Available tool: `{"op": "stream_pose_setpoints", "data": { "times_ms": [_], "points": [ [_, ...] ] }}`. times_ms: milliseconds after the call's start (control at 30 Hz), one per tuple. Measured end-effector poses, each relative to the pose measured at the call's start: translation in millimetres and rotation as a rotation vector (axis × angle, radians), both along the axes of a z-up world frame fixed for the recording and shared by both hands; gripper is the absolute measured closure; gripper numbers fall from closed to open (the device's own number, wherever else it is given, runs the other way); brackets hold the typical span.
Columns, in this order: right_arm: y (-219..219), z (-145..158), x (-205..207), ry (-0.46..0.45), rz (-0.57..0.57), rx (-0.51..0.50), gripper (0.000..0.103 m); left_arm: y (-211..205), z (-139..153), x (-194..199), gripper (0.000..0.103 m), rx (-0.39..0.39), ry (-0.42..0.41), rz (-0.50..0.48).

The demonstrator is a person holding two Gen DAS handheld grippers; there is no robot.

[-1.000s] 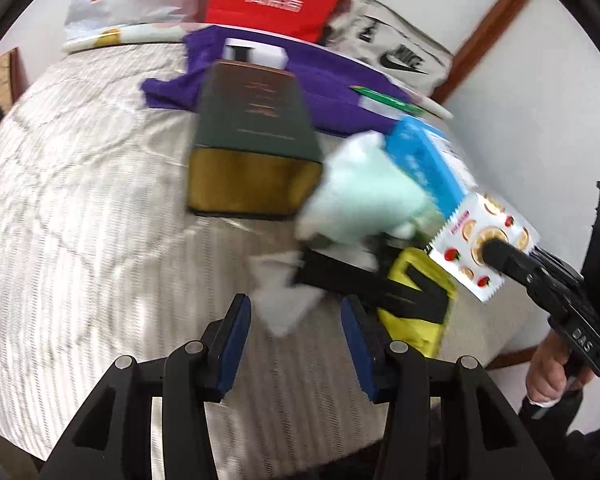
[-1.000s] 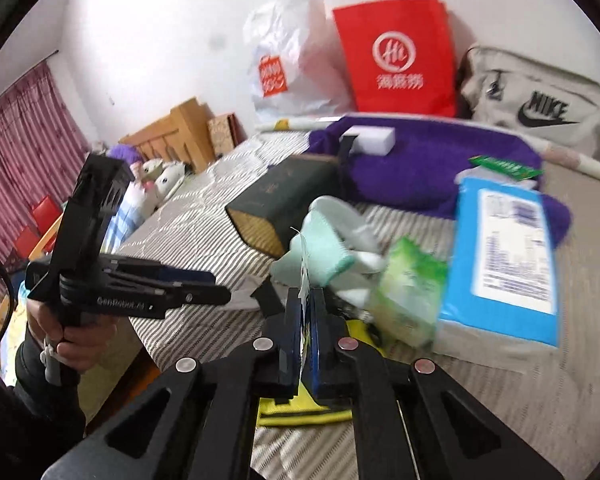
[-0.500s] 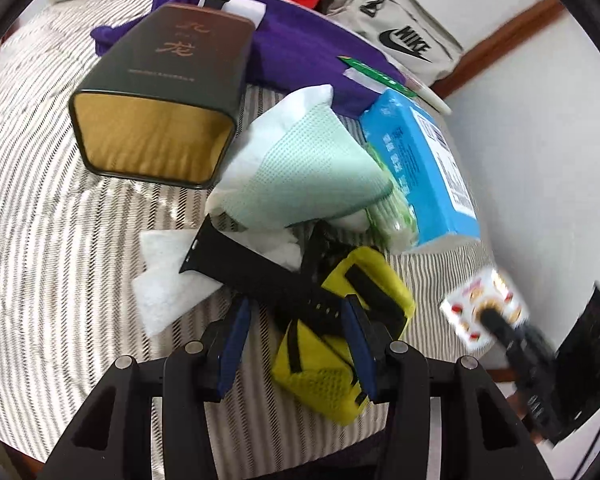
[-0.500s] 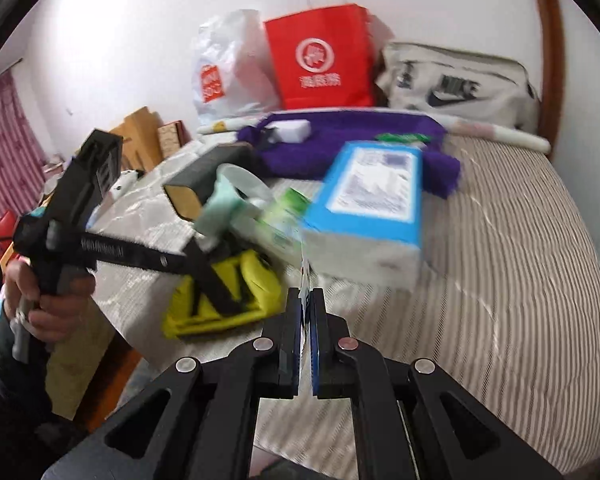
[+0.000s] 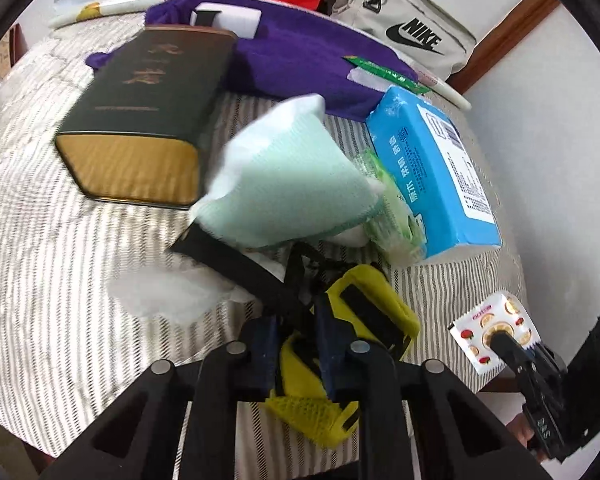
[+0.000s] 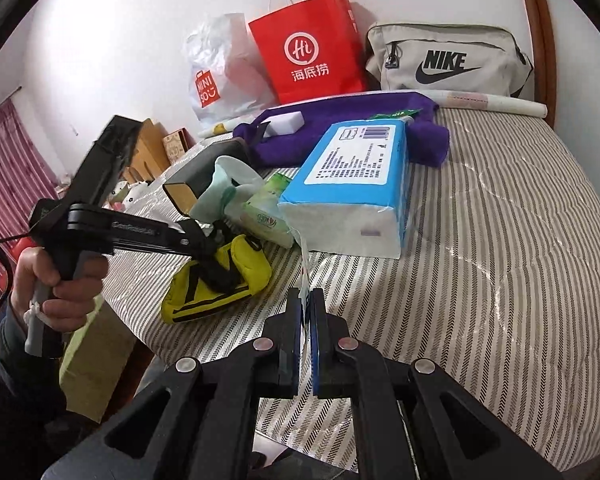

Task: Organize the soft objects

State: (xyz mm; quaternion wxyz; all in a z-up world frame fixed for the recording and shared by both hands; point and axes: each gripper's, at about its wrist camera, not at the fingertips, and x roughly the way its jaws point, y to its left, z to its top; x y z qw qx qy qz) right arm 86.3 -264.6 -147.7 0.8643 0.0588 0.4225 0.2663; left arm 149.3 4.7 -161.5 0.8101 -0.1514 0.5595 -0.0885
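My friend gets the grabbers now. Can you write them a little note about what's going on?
Left hand-held gripper: jaws closing on the black strap of the yellow pouch at the bed's near edge.
Right hand-held gripper: shut on a small snack sachet.
Mint cloth, wipes pack and blue tissue pack lie heaped together.
Done: nothing visibly sorted.
Left: place sachet, pouch, the heap.

The bed cover (image 6: pixel 500 240) is grey-and-white striped. At its near edge lies a yellow mesh pouch (image 5: pixel 364 300) with black straps, beside a mint-green cloth (image 5: pixel 284 184). A blue-and-white tissue pack (image 6: pixel 360 184), purple towel (image 5: pixel 300 56), dark-green-and-gold box (image 5: pixel 148 92) and red bag (image 6: pixel 308 60) lie toward its far edge.
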Motion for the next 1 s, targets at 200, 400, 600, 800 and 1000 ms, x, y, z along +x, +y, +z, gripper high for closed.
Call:
{"op": "stream_pose_setpoints", "data": {
  "times_ms": [200, 400, 600, 800, 1000],
  "points": [
    [4, -2, -1, 0.016, -0.001, -0.002, 0.099, 27, 5, -17, 0.092, -0.036, -0.016, 0.019],
    [9, 0, -1, 0.014, 0.011, -0.014, 0.099, 62, 13, -27, 0.092, -0.089, -0.039, 0.058],
    [16, -3, 3, 0.035, 0.020, -0.033, 0.098, 92, 11, -24, 0.092, -0.096, -0.018, 0.105],
    [20, -5, 5, 0.048, 0.020, -0.049, 0.098, 101, 3, -12, 0.089, -0.004, -0.027, 0.090],
    [24, -6, 10, 0.064, 0.018, -0.063, 0.098, 104, 4, 7, 0.070, 0.007, -0.033, 0.088]
  ]
}}
